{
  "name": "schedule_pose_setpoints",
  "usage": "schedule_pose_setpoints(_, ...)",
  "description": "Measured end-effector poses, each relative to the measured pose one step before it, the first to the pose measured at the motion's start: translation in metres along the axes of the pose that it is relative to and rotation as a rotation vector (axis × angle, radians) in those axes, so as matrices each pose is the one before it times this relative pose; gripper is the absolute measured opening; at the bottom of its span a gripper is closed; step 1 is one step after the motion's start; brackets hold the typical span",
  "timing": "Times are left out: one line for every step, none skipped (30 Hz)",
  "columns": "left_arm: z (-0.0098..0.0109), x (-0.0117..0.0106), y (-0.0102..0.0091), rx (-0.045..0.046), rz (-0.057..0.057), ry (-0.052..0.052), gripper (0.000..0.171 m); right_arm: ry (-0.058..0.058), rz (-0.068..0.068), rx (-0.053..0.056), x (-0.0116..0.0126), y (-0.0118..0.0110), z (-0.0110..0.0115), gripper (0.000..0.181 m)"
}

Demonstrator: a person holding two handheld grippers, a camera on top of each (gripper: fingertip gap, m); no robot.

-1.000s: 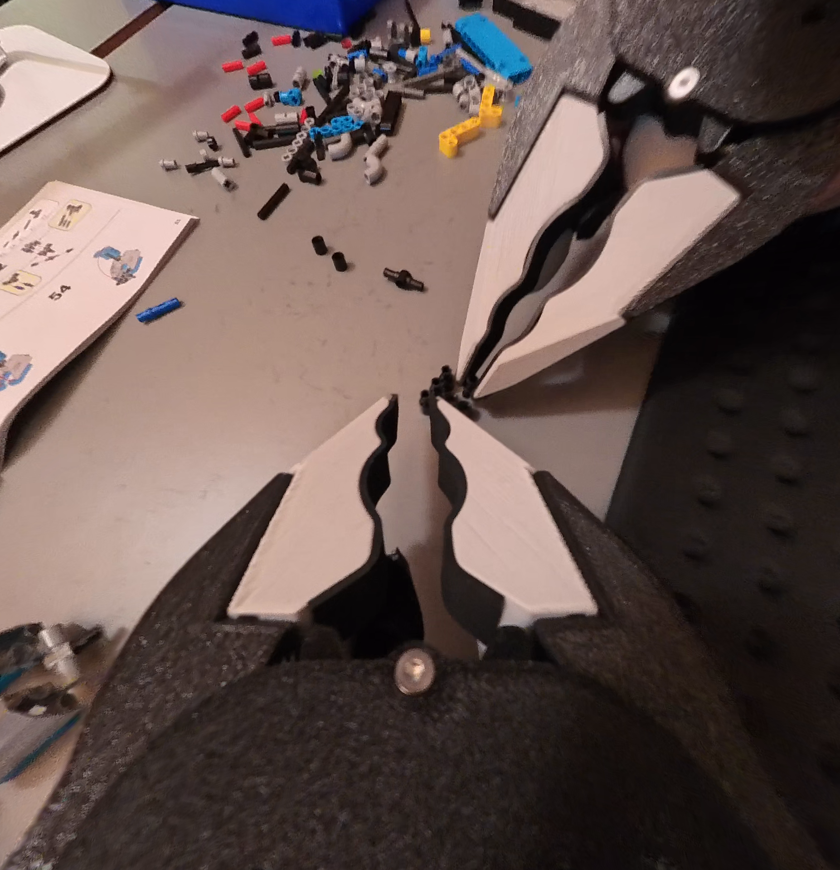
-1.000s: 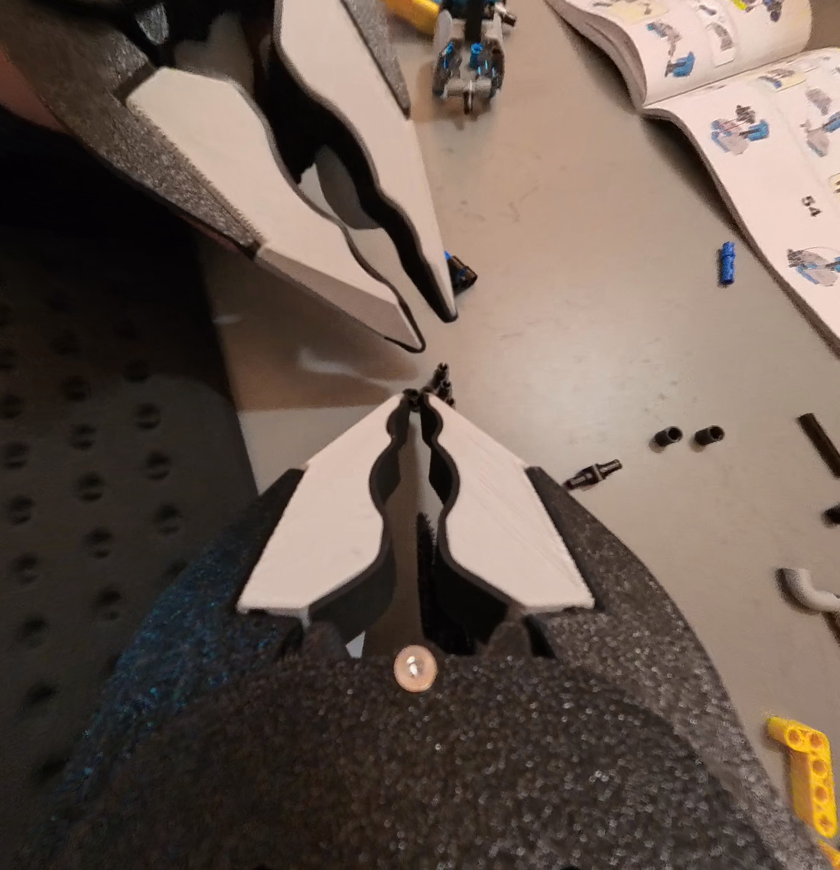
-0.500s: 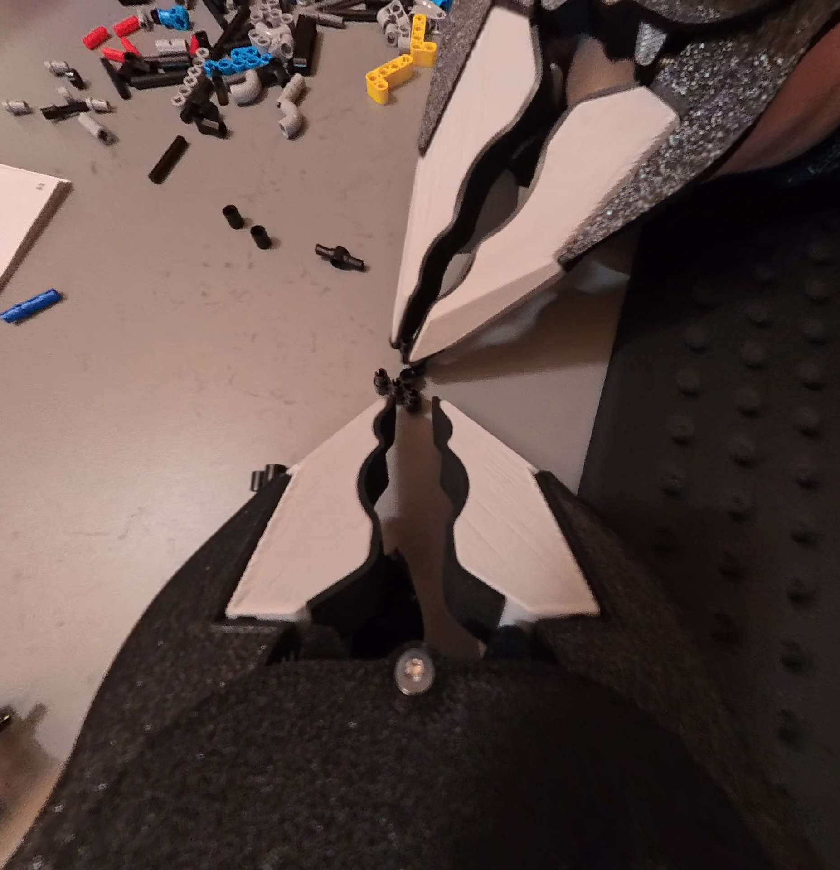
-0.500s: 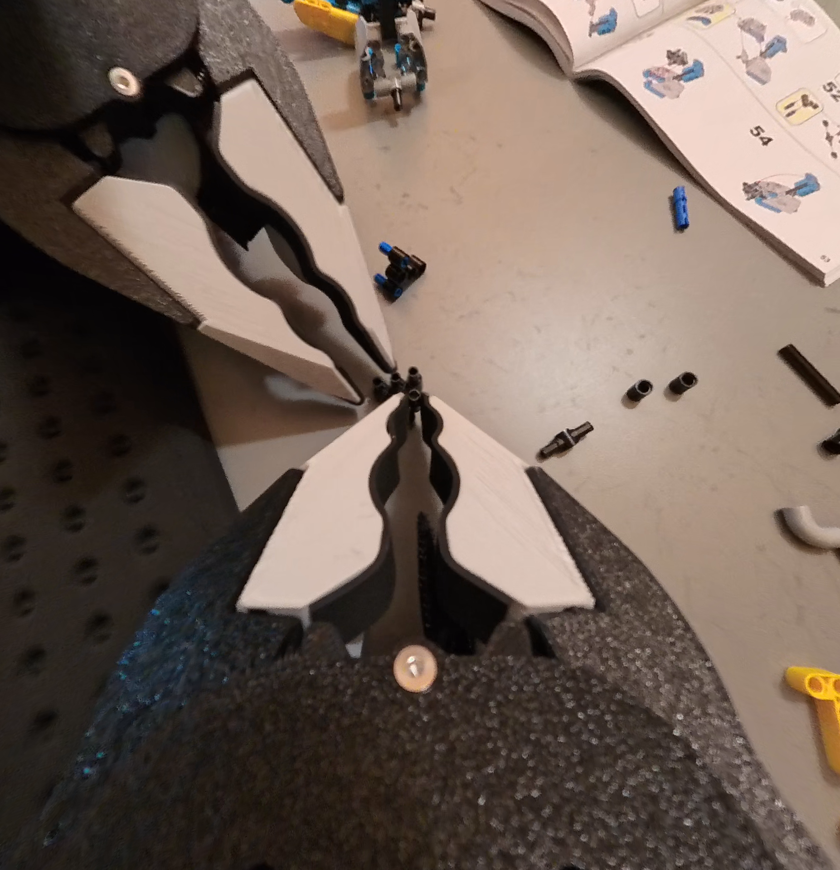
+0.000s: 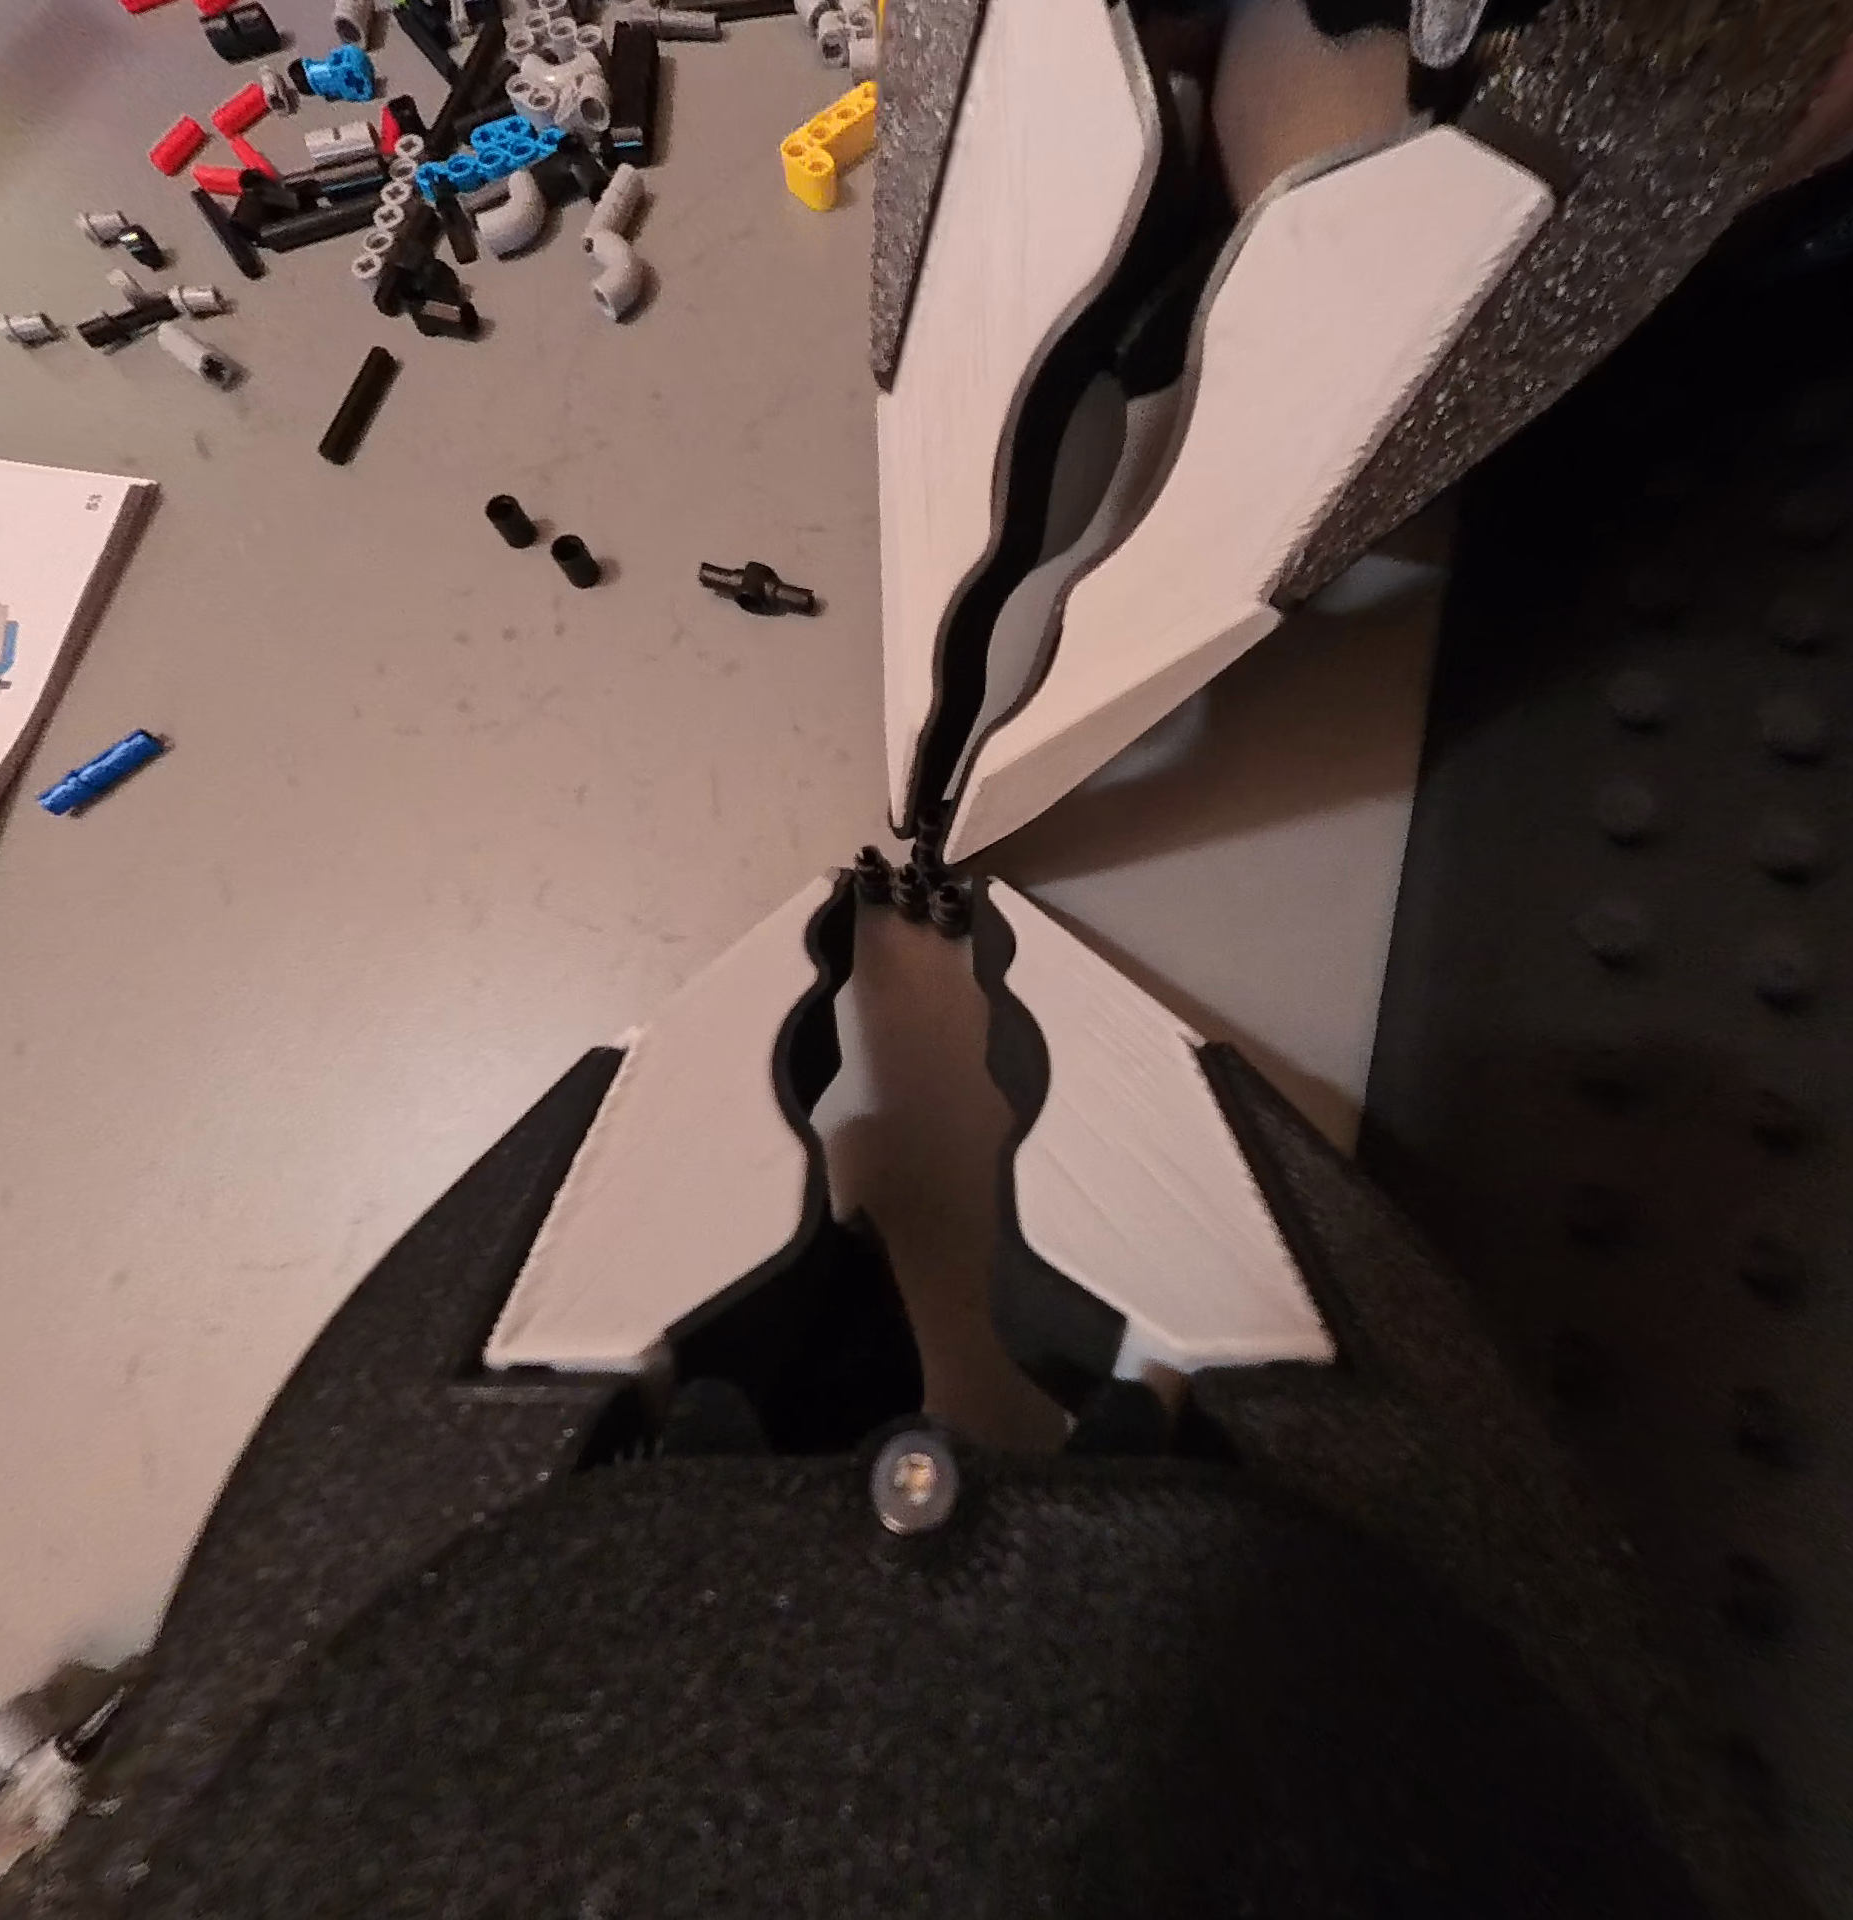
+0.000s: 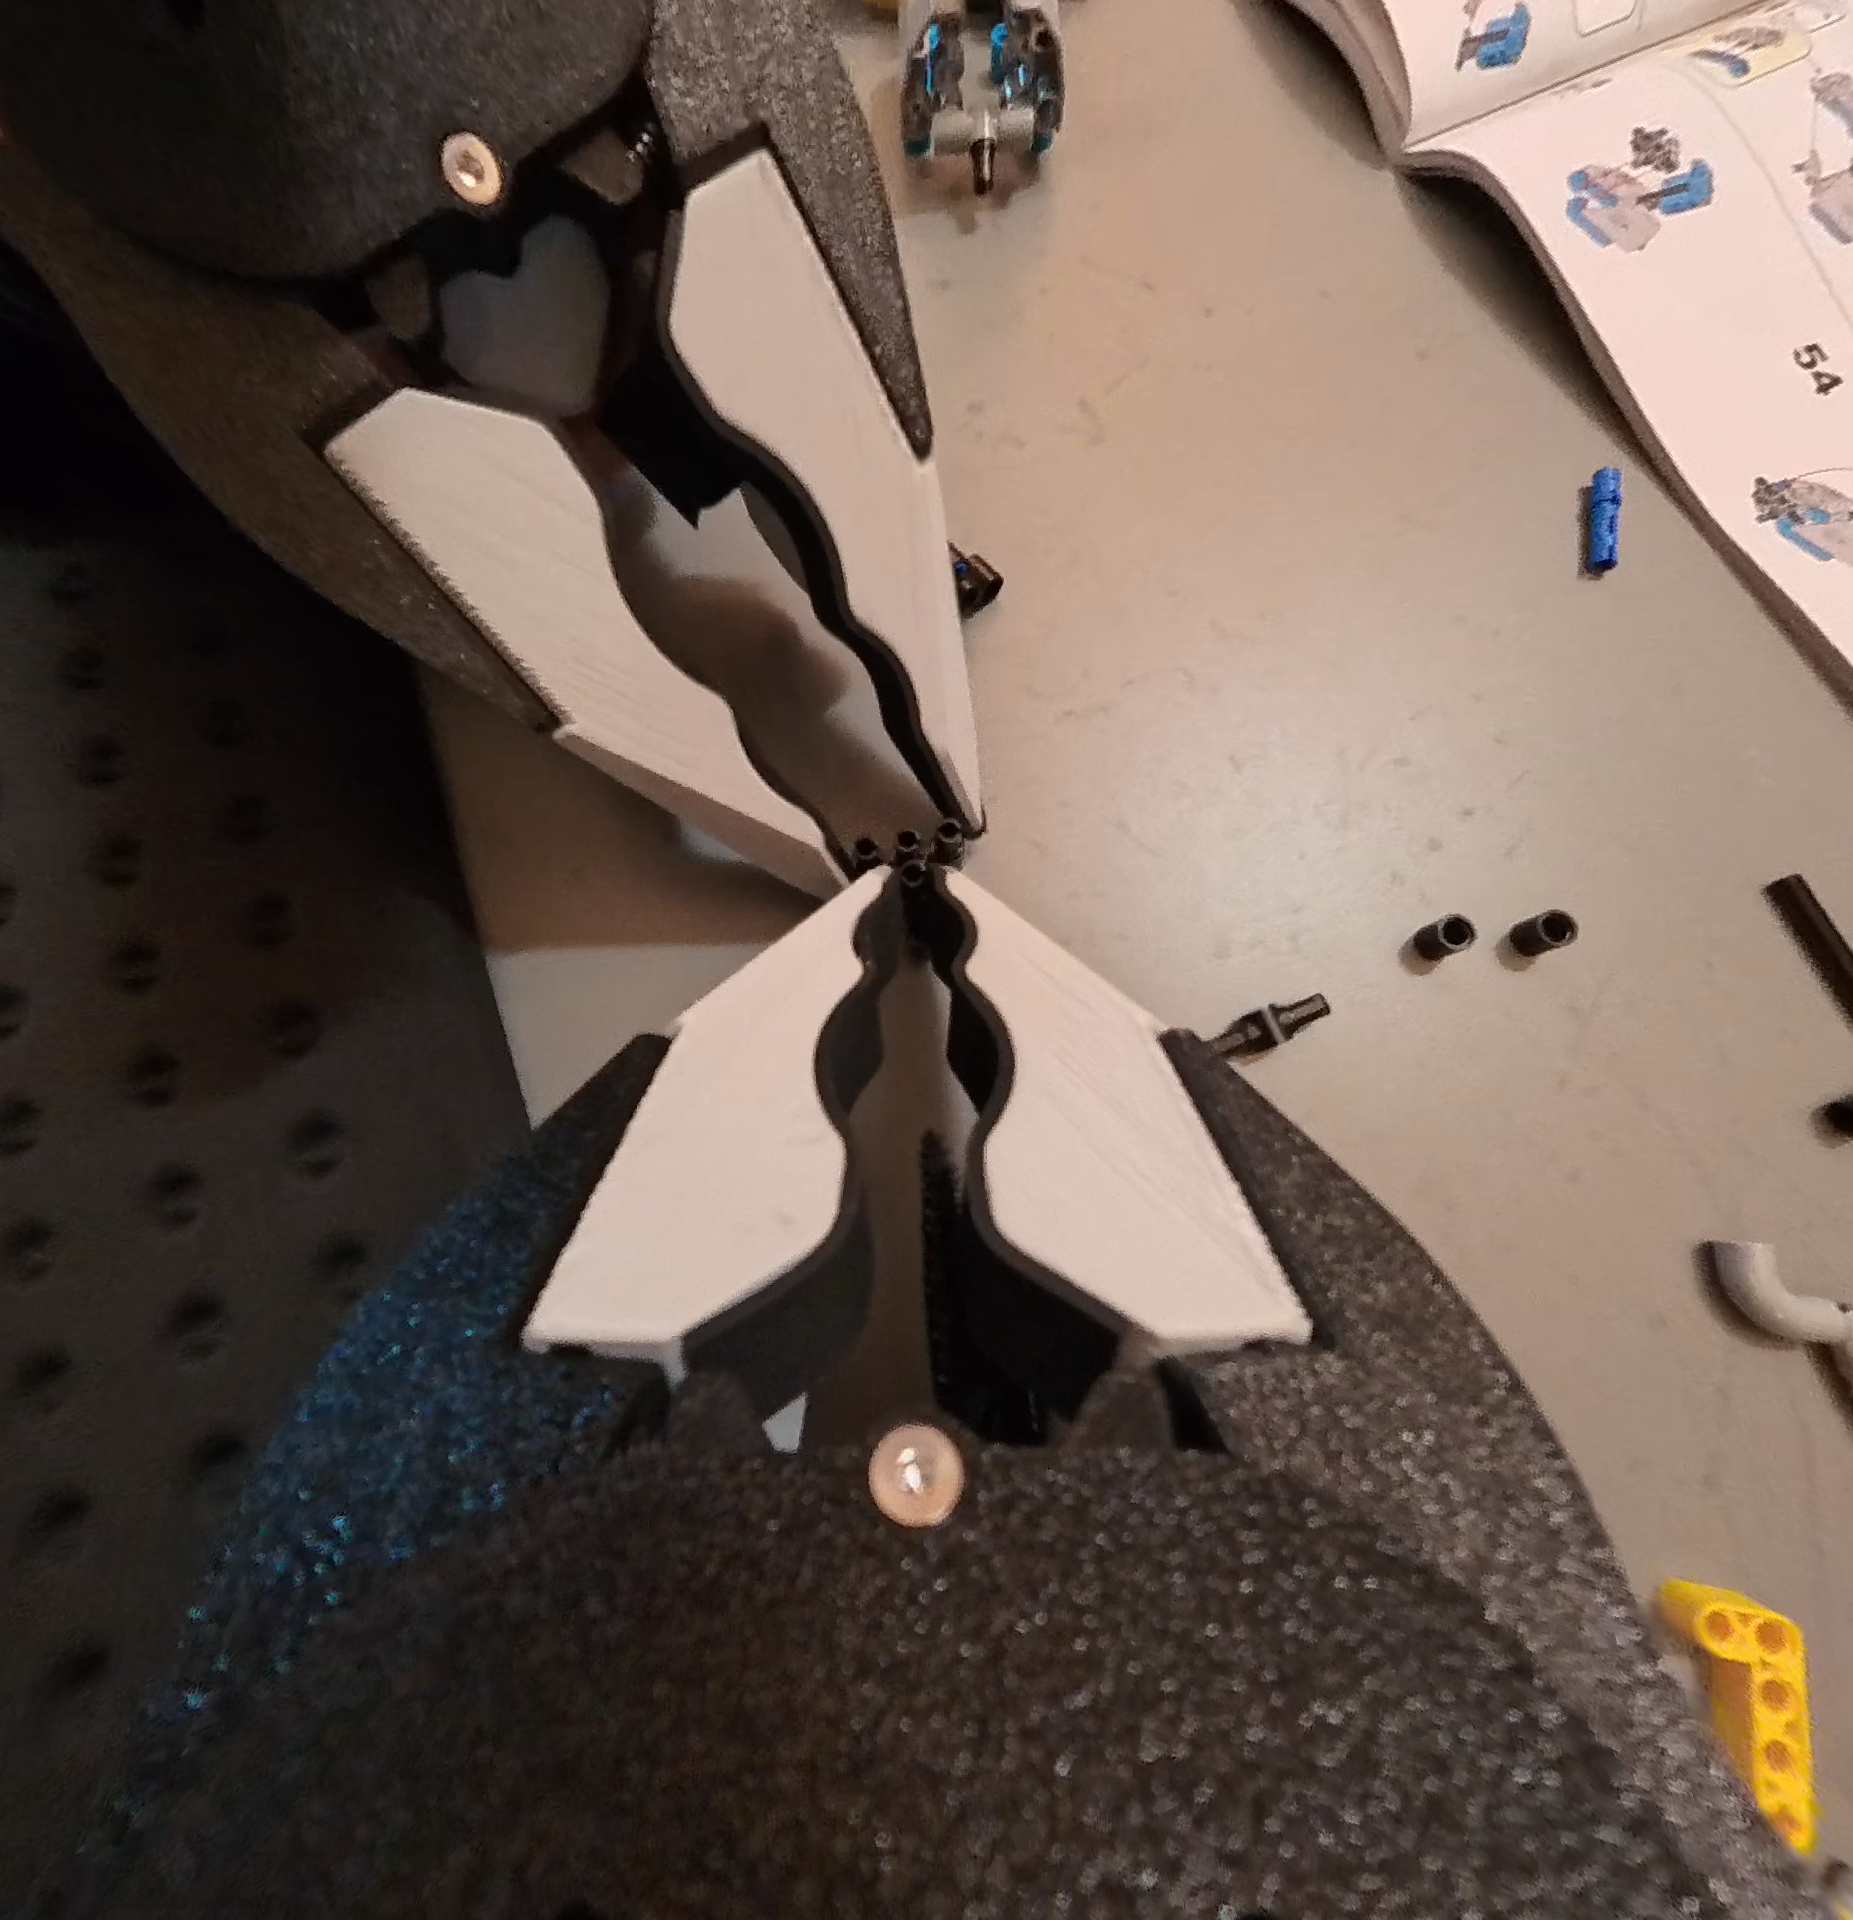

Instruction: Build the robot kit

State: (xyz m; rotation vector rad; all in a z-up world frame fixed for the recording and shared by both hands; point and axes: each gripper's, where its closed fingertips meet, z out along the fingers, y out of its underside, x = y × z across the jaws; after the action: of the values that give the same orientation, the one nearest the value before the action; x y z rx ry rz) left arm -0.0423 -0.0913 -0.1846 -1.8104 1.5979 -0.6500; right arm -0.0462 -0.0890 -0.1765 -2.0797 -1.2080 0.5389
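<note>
A small black connector piece (image 5: 911, 891) with three stubby pins hangs just above the grey table (image 5: 382, 935), between both grippers, which meet tip to tip. My left gripper (image 5: 917, 888) has its jaws a little apart, and its tips touch the two ends of the piece. My right gripper (image 6: 914, 883) is nearly closed and pinches a pin of the same piece (image 6: 906, 842). The right gripper also shows in the left wrist view (image 5: 927, 821), coming down from the top. The left gripper shows in the right wrist view (image 6: 911, 844), from the upper left.
A pile of loose building parts (image 5: 465, 177) lies far left, with a yellow beam (image 5: 828, 140). Nearer are two black bushes (image 5: 543, 540), a black axle pin (image 5: 756, 587) and a blue pin (image 5: 101, 771). An open instruction booklet (image 6: 1680, 260), a small part-built model (image 6: 979, 88) and a dark studded mat (image 5: 1680, 1039) border the spot. From either gripper's tips it is about 20 cm to the yellow beam (image 5: 828, 140). The right camera catches it too, in the right wrist view (image 6: 1760, 1696).
The grippers have closed in on each other. The right gripper brought the black piece to the left gripper's tips. The left jaws widened slightly and now sit on either side of it.
</note>
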Motion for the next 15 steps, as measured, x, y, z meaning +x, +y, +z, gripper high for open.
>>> schedule_pose_setpoints(0.00004,0.0,0.00008,0.0004,-0.0006,0.0005,0.022,0.0002,-0.0161,-0.0174,-0.00002,0.00023,0.00019,0.003)
schedule_pose_setpoints(0.00013,-0.00002,-0.0001,-0.00025,0.0003,-0.0002,0.022,-0.0006,-0.0168,-0.0223,-0.00015,0.00059,0.00008,0.003)
schedule_pose_setpoints(0.00005,-0.00008,-0.00005,0.00029,-0.0009,0.0004,0.022,-0.0019,-0.017,-0.0282,-0.00006,0.00073,-0.0001,0.003)
schedule_pose_setpoints(0.00003,0.00006,-0.00005,0.00028,-0.0009,0.0007,0.022,0.0011,-0.0156,-0.0302,-0.00005,0.00033,0.00007,0.003)
schedule_pose_setpoints(0.00002,-0.00018,0.00001,-0.00013,-0.0007,-0.0002,0.022,0.0034,-0.0144,-0.0278,-0.00006,0.0,0.00017,0.003)
schedule_pose_setpoints(0.00002,-0.00003,-0.00004,0.00028,-0.0007,-0.0006,0.022,0.0,-0.01,-0.0219,0.0,0.00025,0.00026,0.003)
schedule_pose_setpoints(0.00004,-0.00007,0.00006,0.00059,-0.0002,-0.0005,0.022,-0.0065,-0.0028,-0.018,-0.00033,0.00034,0.00001,0.003)
schedule_pose_setpoints(-0.00001,0.0,-0.00001,0.00019,0.0008,-0.001,0.022,-0.0065,-0.0023,-0.0145,-0.00016,0.00033,0.00012,0.003)
schedule_pose_setpoints(-0.00009,-0.00011,0.00007,0.0001,0.0007,-0.0017,0.022,-0.0042,-0.0002,-0.0121,0.00003,-0.00007,0.00018,0.003)
schedule_pose_setpoints(-0.00007,-0.00003,0.00003,0.00036,0.0004,-0.0013,0.022,-0.0055,0.0034,-0.0111,-0.00017,-0.00016,0.00031,0.003)
schedule_pose_setpoints(0.0001,0.00078,-0.0002,0.00117,0.0005,0.0029,0.022,-0.0067,-0.0011,-0.0098,-0.00001,-0.00061,0.00079,0.001)
schedule_pose_setpoints(0.0,-0.0002,0.00002,-0.00045,-0.0002,-0.0038,0.022,-0.0084,-0.0101,-0.0126,-0.00072,0.00094,0.00265,0.003)
schedule_pose_setpoints(-0.00008,-0.00033,0.00007,0.00002,0.0008,-0.0025,0.022,-0.0112,0.0043,-0.0254,-0.00059,0.00196,0.0004,0.003)
schedule_pose_setpoints(-0.00022,-0.00035,0.0002,0.00038,-0.0025,-0.0012,0.022,0.0035,-0.019,0.0006,0.00018,-0.00199,0.00037,0.004)
schedule_pose_setpoints(-0.00024,-0.00028,0.00021,0.00068,-0.0033,0.0004,0.022,-0.0037,0.0055,-0.0051,-0.00007,-0.00012,0.0004,0.004)
